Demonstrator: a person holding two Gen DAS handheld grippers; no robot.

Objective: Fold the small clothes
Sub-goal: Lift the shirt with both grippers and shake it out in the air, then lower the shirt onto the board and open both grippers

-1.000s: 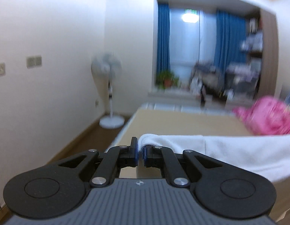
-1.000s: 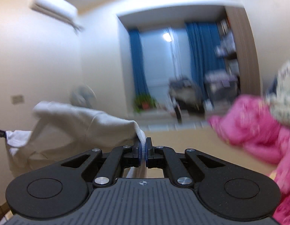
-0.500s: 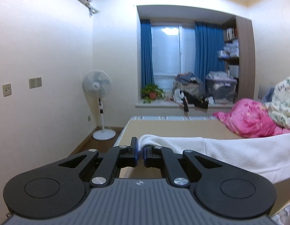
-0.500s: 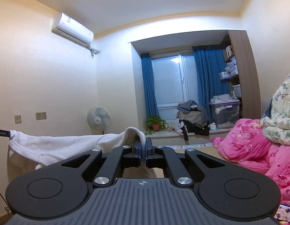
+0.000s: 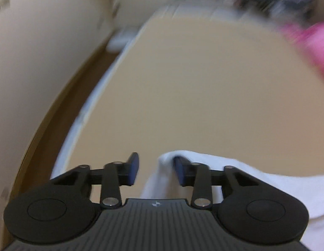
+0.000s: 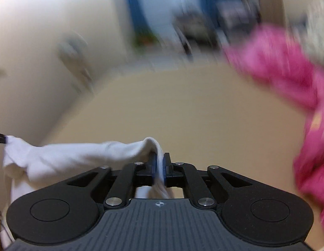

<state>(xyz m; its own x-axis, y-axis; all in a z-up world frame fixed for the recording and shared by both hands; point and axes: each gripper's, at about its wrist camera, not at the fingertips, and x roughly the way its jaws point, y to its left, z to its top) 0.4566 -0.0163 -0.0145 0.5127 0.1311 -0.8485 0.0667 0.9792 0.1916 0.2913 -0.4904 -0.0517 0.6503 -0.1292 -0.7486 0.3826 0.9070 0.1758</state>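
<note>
Left gripper [image 5: 156, 171] low in frame, tilted down toward the tan bed surface [image 5: 203, 83], jaws spread wide — white garment [image 5: 277, 186] draped over the right finger only, trailing to the lower right. Right gripper [image 6: 159, 171] pinched tight on a fold of the same white garment [image 6: 78, 156], cloth stretching to the left edge. No readable writing. Pink bedding [image 6: 287, 73] blurred at right; blue curtains [image 6: 132, 10] at top.

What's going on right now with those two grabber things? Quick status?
Left gripper open, white garment draped over one of the fingers. Right gripper shut on the garment's other end. Tan bed below; pink blanket off to the right, not in the way.
</note>
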